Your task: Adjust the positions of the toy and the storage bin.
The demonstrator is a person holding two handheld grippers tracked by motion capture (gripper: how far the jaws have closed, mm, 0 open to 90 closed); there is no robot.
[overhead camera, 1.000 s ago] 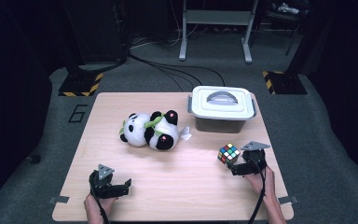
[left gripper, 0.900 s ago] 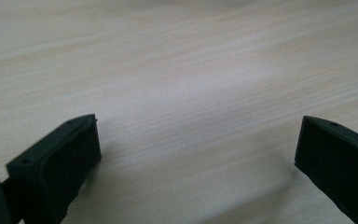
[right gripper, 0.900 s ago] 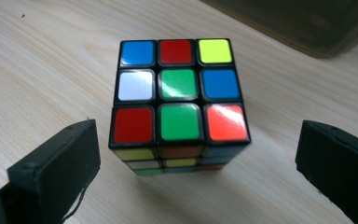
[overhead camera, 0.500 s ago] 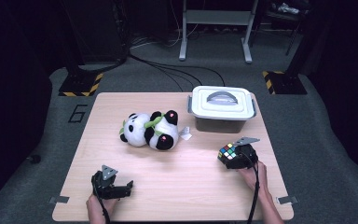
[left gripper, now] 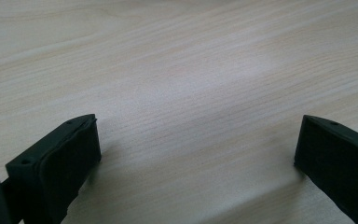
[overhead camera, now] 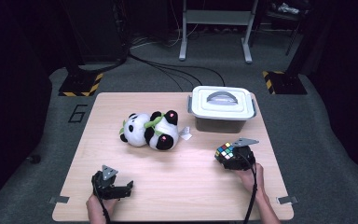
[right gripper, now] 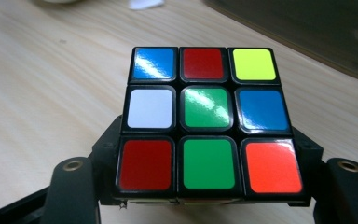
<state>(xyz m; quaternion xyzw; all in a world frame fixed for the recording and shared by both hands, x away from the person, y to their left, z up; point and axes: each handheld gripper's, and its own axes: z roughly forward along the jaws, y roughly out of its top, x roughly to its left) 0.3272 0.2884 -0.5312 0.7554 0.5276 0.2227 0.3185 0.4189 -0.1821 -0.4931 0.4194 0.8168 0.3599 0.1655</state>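
A: Which step is this, would you say?

B: The grab. The right gripper [overhead camera: 229, 156] has just been closing its jaws, and the puzzle cube [right gripper: 208, 120] sits between them — in the right gripper view both jaws hug its lower sides, so I'd call it grasped.

A: And where is the cube on the table [overhead camera: 186, 182]?

B: Near the right front part, just in front of the lidded box [overhead camera: 222, 103] and well apart from the plush panda [overhead camera: 150, 130]. Whether it rests on the wood or is barely off it, I cannot tell.

A: The other hand?

B: The left gripper [overhead camera: 116, 189] is released — jaws wide, bare wood between them, at the front left, well away from everything.

A: So what does the next move call for?

B: My guess is a straight lift with a firm, even squeeze. The cube's faces are glossy and its layers can twist, so a skewed pinch might let it slip or turn. Where it should go isn't clear; the box's lid is on, so that would need opening first
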